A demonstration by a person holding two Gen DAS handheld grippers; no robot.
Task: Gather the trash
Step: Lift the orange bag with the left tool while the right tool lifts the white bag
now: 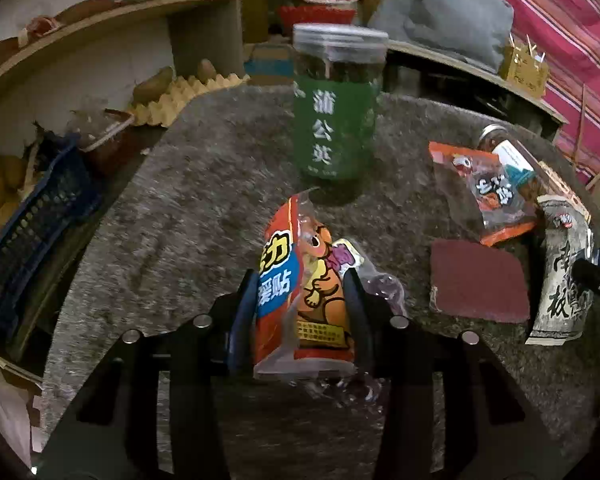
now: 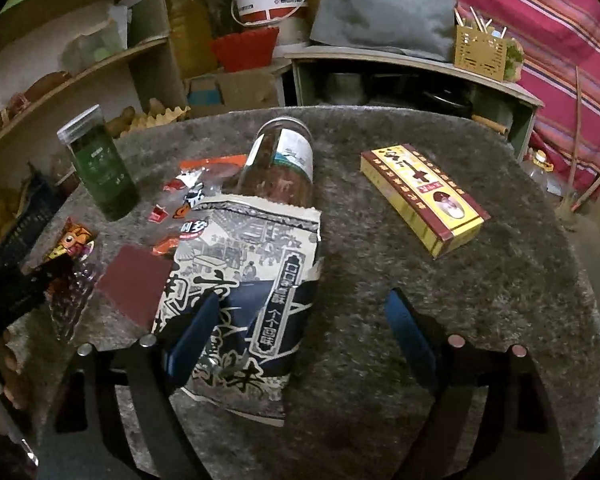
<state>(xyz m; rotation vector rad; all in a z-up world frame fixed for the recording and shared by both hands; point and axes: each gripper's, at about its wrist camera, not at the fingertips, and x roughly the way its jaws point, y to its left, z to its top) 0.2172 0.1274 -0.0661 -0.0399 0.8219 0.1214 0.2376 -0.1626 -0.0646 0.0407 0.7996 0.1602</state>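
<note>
An orange cartoon snack wrapper (image 1: 300, 292) stands bowed on the grey fuzzy table (image 1: 172, 208). My left gripper (image 1: 300, 280) is shut on it, a pad against each side. In the right wrist view a black-and-white printed snack bag (image 2: 240, 264) lies flat on the table (image 2: 420, 360). My right gripper (image 2: 302, 296) hovers over it, open wide. Its left finger overlaps the bag and its right finger is over bare felt. A clear-and-orange wrapper (image 1: 484, 188) and a maroon square (image 1: 478, 286) lie to the right of the left gripper.
A green-labelled jar (image 1: 336, 120) stands behind the orange wrapper. A glass jar (image 2: 284, 164) lies on its side behind the bag. A yellow box (image 2: 424, 196) rests at the right. A blue basket (image 1: 32, 232) and shelves border the table's left.
</note>
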